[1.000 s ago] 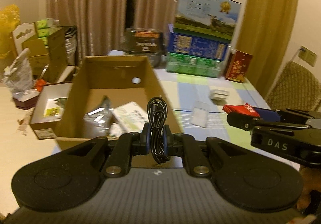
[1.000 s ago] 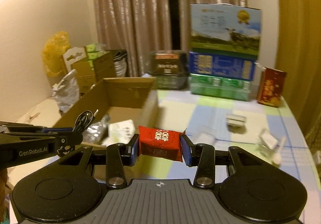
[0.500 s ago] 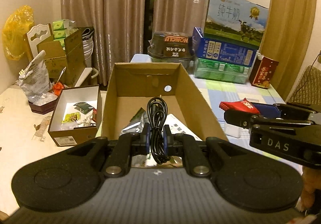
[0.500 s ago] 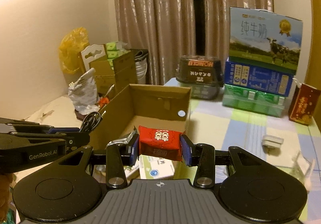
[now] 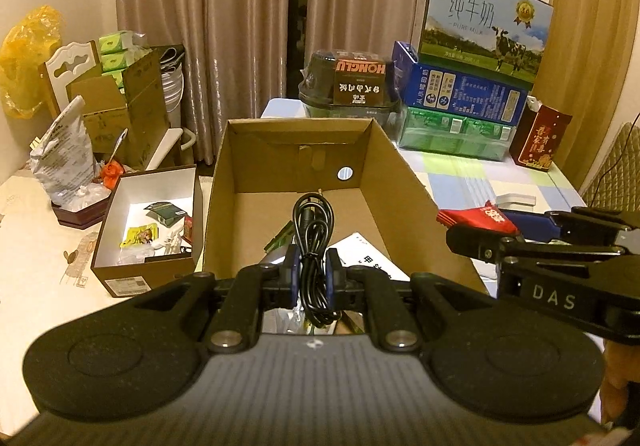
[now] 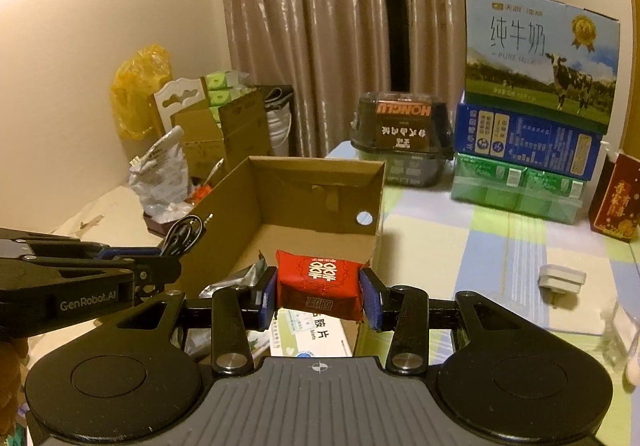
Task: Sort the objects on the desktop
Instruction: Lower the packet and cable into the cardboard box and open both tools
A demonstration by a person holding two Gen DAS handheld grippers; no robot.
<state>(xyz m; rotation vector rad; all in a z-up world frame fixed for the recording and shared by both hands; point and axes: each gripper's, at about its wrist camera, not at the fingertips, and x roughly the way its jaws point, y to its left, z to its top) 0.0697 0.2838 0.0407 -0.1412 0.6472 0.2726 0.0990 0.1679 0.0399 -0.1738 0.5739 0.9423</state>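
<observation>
From the left wrist, the left gripper (image 5: 312, 273) has its fingers pinched tight on a coiled black cable (image 5: 313, 242), held over the near end of the open cardboard box (image 5: 396, 182); it should release low. From the right wrist, the right gripper (image 6: 319, 300) clamps a red packet (image 6: 319, 282) above that box's near right corner; best nudge inward before letting go.

Stacked milk cartons (image 6: 536, 102) and curtains (image 6: 304, 38) stand behind, perhaps touching.
</observation>
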